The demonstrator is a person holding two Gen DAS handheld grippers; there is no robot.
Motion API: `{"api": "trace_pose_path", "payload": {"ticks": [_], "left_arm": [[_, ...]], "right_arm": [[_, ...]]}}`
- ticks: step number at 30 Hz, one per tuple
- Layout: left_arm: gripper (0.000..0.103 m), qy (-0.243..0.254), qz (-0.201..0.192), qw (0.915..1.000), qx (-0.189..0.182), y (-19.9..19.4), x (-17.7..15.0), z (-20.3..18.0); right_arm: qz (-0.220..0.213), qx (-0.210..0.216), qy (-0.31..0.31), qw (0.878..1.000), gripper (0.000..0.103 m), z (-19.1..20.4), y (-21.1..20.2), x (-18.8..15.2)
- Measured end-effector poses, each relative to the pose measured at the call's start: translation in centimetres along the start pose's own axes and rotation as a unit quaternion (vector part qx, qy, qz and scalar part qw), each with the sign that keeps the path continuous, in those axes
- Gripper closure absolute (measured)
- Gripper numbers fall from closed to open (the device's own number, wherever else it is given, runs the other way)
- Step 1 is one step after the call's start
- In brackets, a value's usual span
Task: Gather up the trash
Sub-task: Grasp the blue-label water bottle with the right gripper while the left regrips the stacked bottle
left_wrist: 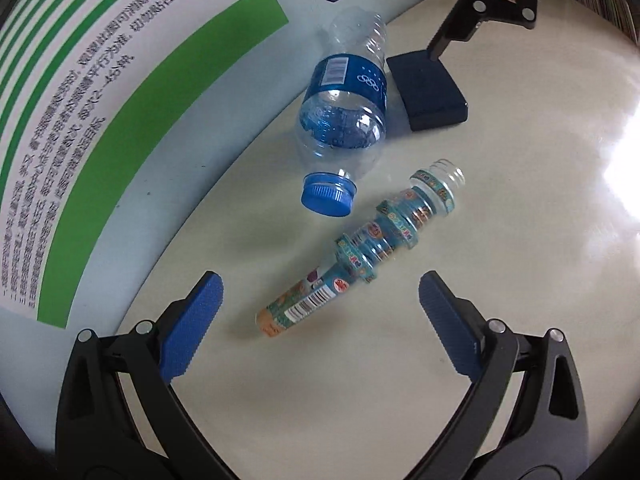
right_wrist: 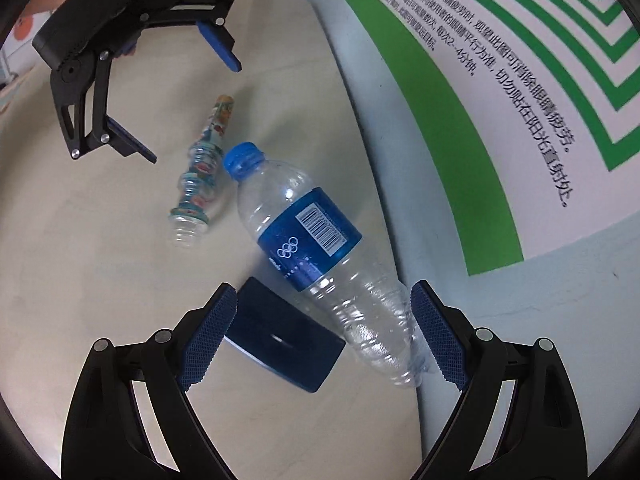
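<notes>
Left wrist view shows my left gripper (left_wrist: 320,308) spread above a light, slippery, ridged small bottle (left_wrist: 356,252) on the worktop (left_wrist: 500,220); I would pinch its narrow labelled end.

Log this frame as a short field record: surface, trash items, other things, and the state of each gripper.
surface: pale table against a wall with a green-striped poster
trash 1: clear water bottle, blue cap on, lying down
trash 2: small ridged bottle, no cap, lying beside it
other: dark blue case next to the water bottle
left gripper: jaws open, over the small bottle, holding nothing
right gripper: jaws open, either side of the water bottle's base and the case
</notes>
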State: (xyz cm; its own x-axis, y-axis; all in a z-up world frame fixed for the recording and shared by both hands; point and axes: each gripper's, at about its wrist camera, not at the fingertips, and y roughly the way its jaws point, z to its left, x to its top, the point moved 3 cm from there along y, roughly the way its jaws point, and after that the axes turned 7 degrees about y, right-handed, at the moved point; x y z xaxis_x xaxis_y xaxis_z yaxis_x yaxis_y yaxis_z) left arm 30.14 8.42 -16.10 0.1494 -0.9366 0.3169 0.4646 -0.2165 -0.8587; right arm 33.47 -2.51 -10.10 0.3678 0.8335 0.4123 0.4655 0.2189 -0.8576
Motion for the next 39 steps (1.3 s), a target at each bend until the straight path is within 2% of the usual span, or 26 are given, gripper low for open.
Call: {"api": "trace_pose_path", "payload": {"ticks": [3, 6, 10, 12, 13, 15, 16, 17, 18, 22, 28, 34, 36, 39], "left_arm": [[0.007, 0.028, 0.003, 0.9995, -0.012, 1.7, 0.2, -0.1], [0.006, 0.035, -0.002, 0.999, -0.028, 2.8, 0.3, 0.0], [0.007, 0.002, -0.017, 0.9972, -0.073, 3.5, 0.7, 0.9], [0.013, -0.018, -0.025, 0.9941, -0.104, 3.9, 0.9, 1.3], [0.02, -0.027, -0.029, 0.9921, -0.119, 4.1, 1.0, 1.4], [0.034, -0.046, -0.035, 0.9905, -0.125, 4.1, 1.2, 1.7], [0.052, -0.058, -0.036, 0.9885, -0.135, 4.0, 1.2, 1.7], [0.064, -0.073, -0.035, 0.987, -0.139, 4.0, 1.1, 1.8], [0.069, -0.077, -0.034, 0.9872, -0.136, 3.9, 1.1, 1.7], [0.07, -0.087, -0.03, 0.9871, -0.131, 3.2, 0.7, 0.7], [0.07, -0.102, -0.034, 0.9874, -0.116, 0.8, 0.9, -0.3], [0.071, -0.099, -0.036, 0.9916, -0.075, -3.3, 1.6, -0.9], [0.071, -0.104, -0.039, 0.9918, -0.064, -4.5, 1.8, 0.0], [0.071, -0.103, -0.04, 0.9931, -0.039, -7.4, 1.8, -1.3]], "right_arm": [[0.012, 0.001, -0.029, 0.999, 0.015, 0.0, 2.1, 0.2], [0.022, 0.002, -0.059, 0.998, 0.015, 0.1, 4.3, 0.4], [0.023, 0.01, -0.062, 0.998, 0.015, -0.2, 6.1, 1.0], [0.03, 0.019, -0.056, 0.998, 0.016, -0.3, 7.1, 1.2], [0.027, 0.023, -0.054, 0.998, 0.023, -0.3, 7.5, 1.3], [0.026, 0.036, -0.04, 0.998, 0.027, -0.6, 7.7, 1.7], [0.024, 0.042, -0.032, 0.998, 0.032, -0.7, 7.5, 1.7], [0.021, 0.047, -0.026, 0.998, 0.036, -0.8, 7.3, 1.8], [0.014, 0.045, -0.02, 0.999, 0.036, -1.0, 6.8, 1.8], [-0.009, 0.046, 0.006, 0.999, 0.036, -1.4, 4.6, 1.8], [-0.038, 0.022, 0.021, 0.999, 0.036, -1.9, -0.3, 1.7], [-0.055, 0.0, 0.024, 0.998, 0.036, -1.3, -5.3, 1.4], [-0.061, -0.005, 0.032, 0.998, 0.036, -0.9, -7.1, 1.3], [-0.073, -0.014, 0.04, 0.996, 0.036, -0.1, -9.7, 0.8]]}}
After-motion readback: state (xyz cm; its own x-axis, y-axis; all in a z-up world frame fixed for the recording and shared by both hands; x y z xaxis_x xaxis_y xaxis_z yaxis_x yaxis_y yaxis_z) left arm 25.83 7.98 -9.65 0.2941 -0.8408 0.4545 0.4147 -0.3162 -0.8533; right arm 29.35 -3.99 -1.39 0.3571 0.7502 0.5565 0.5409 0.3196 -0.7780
